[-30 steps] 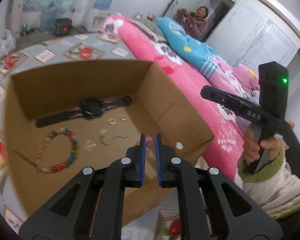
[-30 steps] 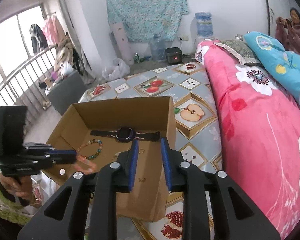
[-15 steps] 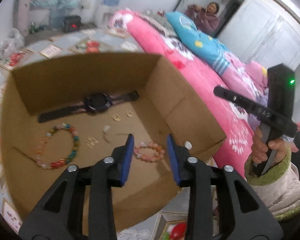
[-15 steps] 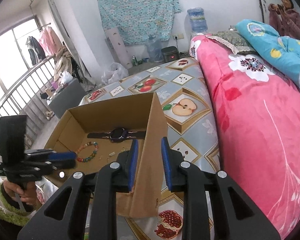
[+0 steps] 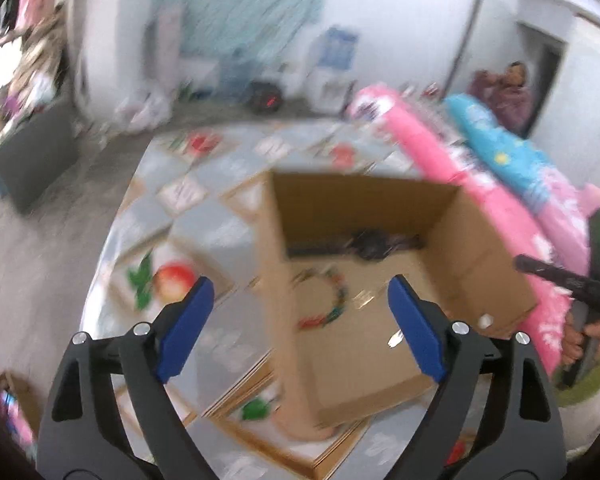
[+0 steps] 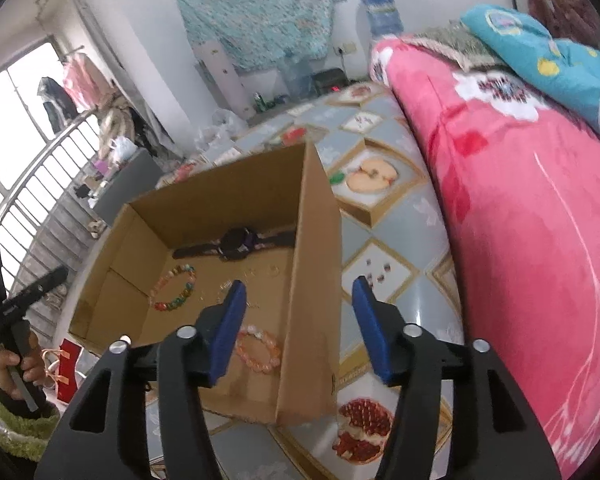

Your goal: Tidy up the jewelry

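Note:
An open cardboard box [image 6: 312, 280] stands on the fruit-patterned table; it also shows in the blurred left wrist view [image 5: 472, 256]. Inside lie a black watch [image 6: 236, 244], a multicoloured bead bracelet [image 6: 174, 288], a pink bead bracelet [image 6: 258, 350] and small gold pieces [image 6: 260, 272]. The watch [image 5: 368, 244] and the coloured bracelet [image 5: 328, 300] also show in the left wrist view. My left gripper [image 5: 296, 320] is open and empty above the box's left wall. My right gripper [image 6: 300, 328] is open and empty, with the box's right wall between its fingers.
A bed with a pink flowered quilt [image 6: 520, 200] runs along the table's right side. The table's tiled cloth [image 6: 380, 176] extends behind and beside the box. A red item [image 6: 66, 372] lies past the box's left corner. A railing and clutter stand far left.
My left gripper let go of the pink bracelet in the box, opened wide and pulled back to the left. My right gripper opened wider around the box's right wall.

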Demonstrator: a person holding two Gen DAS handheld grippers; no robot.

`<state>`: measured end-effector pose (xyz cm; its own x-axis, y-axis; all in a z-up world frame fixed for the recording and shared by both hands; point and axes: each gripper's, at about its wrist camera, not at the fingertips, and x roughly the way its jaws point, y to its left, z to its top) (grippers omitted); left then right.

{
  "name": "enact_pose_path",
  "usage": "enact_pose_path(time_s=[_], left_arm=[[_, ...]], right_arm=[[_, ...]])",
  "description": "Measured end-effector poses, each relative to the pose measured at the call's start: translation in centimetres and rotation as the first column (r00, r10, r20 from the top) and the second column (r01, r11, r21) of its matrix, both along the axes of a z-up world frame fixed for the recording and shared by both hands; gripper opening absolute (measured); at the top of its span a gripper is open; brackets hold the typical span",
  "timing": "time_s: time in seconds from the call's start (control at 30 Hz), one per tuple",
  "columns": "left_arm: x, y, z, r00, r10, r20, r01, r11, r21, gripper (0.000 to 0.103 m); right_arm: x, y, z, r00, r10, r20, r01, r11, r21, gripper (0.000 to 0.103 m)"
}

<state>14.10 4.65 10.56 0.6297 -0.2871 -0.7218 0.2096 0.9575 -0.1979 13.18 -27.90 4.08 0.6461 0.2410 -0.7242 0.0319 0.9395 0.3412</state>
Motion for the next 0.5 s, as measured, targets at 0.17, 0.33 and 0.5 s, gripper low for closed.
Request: enact_pose_path(time_s=[0.17, 0.33, 0.5], left_arm=[[0.6, 0.7, -4.2, 0.989, 0.01, -0.147, -0.022, 0.997, -0.076, 0.085], [0.9, -0.3, -6.0, 0.975, -0.065, -0.212, 0.02, 0.978, -0.207, 0.085], [0.4, -2.3, -6.4, 0.974, -0.084, -0.212, 0.039, 0.977, -0.208, 0.088]], right_arm=[[0.0, 0.6, -2.2, 0.996, -0.005, -0.089, 0.009, 0.999, 0.05, 0.059], [-0.1, 2.0, -3.2, 0.993, 0.026, -0.113, -0.014, 0.995, 0.103, 0.063], [0.1, 3.0, -2.5, 0.992, 0.009, -0.127, -0.004, 0.999, 0.039, 0.063]])
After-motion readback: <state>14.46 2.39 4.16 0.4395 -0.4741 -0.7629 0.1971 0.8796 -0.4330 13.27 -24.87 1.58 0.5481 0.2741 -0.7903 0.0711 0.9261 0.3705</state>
